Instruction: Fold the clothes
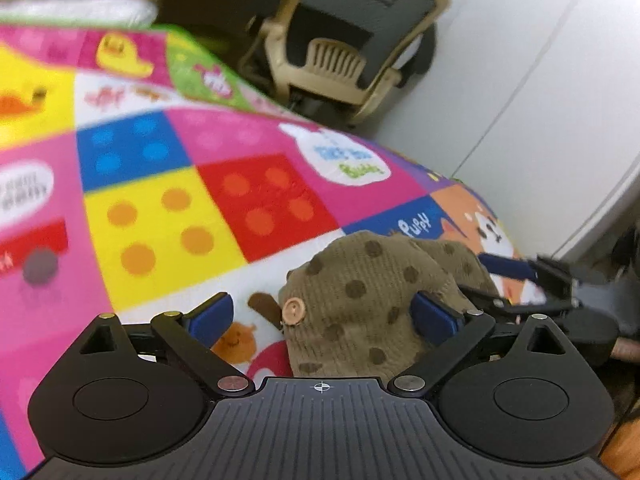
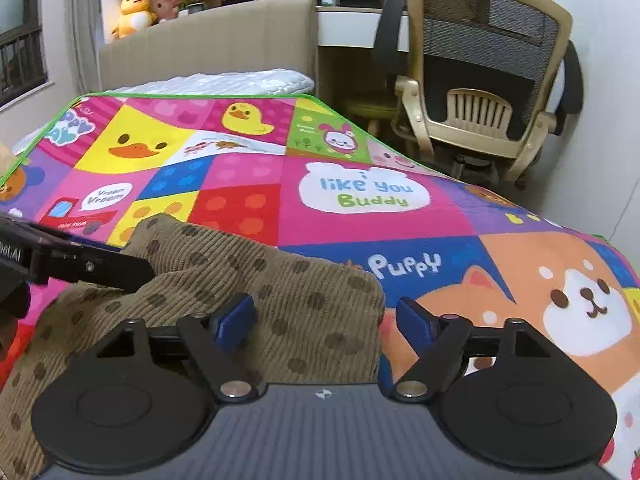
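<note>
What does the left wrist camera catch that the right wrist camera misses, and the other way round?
Only the left wrist view shows a round tan button on the brown spotted garment, and the right tool reaching in from the side.

Only the right wrist view shows the plush toys behind the headboard, a window, and the left tool's arm lying across the garment.

Both show the colourful blanket, the office chair, the white pillow, and an open tool over the garment.
</note>
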